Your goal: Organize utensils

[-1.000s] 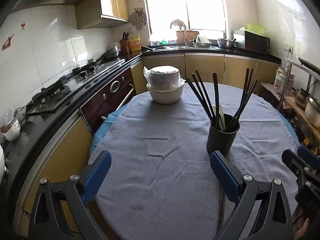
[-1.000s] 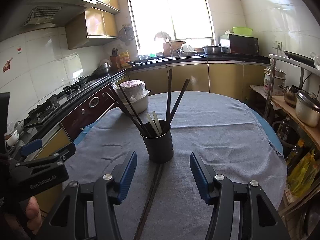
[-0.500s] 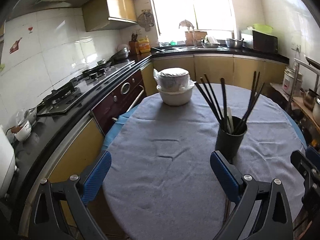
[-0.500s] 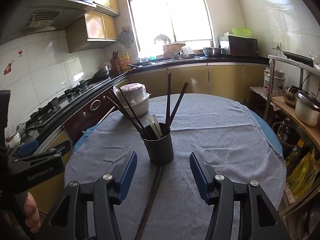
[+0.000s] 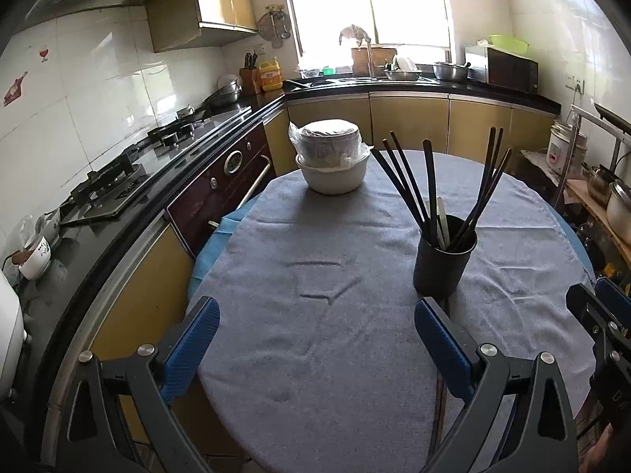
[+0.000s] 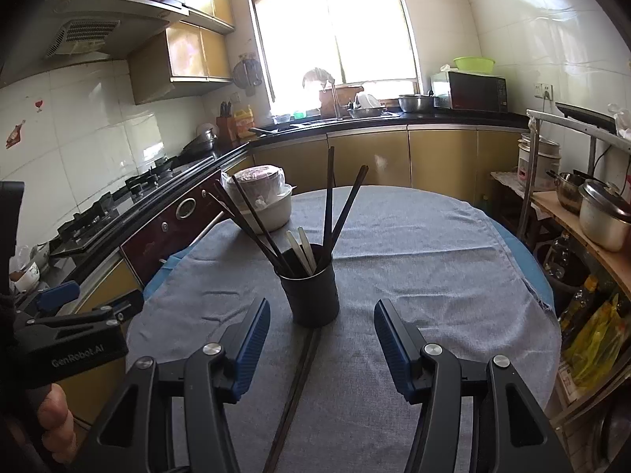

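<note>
Left hand-held gripper [image 5: 315,335] farther back

Chopsticks [image 6: 342,213] stand in the cup [image 6: 311,293] mid-table [image 6: 434,276]. Two more [image 6: 297,386] lie near it. A bowl [image 6: 272,213] sits far left.

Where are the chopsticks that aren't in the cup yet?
In the right wrist view, the loose chopsticks lie flat on the grey cloth, running from the black cup toward the camera, between the open right gripper fingers.
</note>
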Demonstrator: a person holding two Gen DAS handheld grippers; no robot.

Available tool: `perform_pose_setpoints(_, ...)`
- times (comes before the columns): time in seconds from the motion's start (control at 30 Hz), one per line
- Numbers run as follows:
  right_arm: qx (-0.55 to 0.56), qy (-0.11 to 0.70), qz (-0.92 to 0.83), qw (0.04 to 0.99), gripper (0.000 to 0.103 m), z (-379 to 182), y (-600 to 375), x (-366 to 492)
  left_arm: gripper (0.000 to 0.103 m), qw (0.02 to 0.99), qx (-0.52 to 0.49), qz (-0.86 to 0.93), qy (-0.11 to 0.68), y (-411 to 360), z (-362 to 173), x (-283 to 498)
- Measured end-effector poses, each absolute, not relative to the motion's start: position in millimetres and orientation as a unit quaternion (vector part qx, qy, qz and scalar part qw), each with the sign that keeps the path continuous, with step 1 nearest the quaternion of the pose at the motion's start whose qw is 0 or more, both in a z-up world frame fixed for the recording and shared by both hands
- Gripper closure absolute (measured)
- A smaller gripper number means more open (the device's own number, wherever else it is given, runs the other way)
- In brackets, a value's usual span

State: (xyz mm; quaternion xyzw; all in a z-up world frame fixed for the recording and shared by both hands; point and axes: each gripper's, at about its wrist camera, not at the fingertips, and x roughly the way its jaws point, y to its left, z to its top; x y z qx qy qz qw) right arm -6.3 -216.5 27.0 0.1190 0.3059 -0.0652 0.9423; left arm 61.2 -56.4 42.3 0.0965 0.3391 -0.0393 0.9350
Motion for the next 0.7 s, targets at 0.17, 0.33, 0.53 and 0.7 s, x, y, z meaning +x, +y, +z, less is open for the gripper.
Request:
perform_pose_setpoints(0.17,0.117,0.306,-0.064,0.943,0.045,28.3,-214.8,-5.1,0.004,0.935,0.094,-0.044,0.338,-56.1,44.6,61.3)
perform_pose_setpoints(0.33,0.114,0.305,-0.064,0.943,0.045,30.1,-213.3,-4.3,0.004,0.938,0.09,-0.046,0.332,-53.5,48.7,59.8)
perform_pose_setpoints(0.53,0.111,0.307,-0.064,0.943,0.045,30.7,-210.3,-4.2,0.004,0.939,0.087,-0.046,0.328,-49.7,50.2,57.5)
perform_pose_setpoints(0.7,0.107,0.307,-0.066,0.943,0.045,32.7,-206.1,-4.9,0.004,0.941,0.082,-0.049,0.325,-46.4,51.9,55.5)
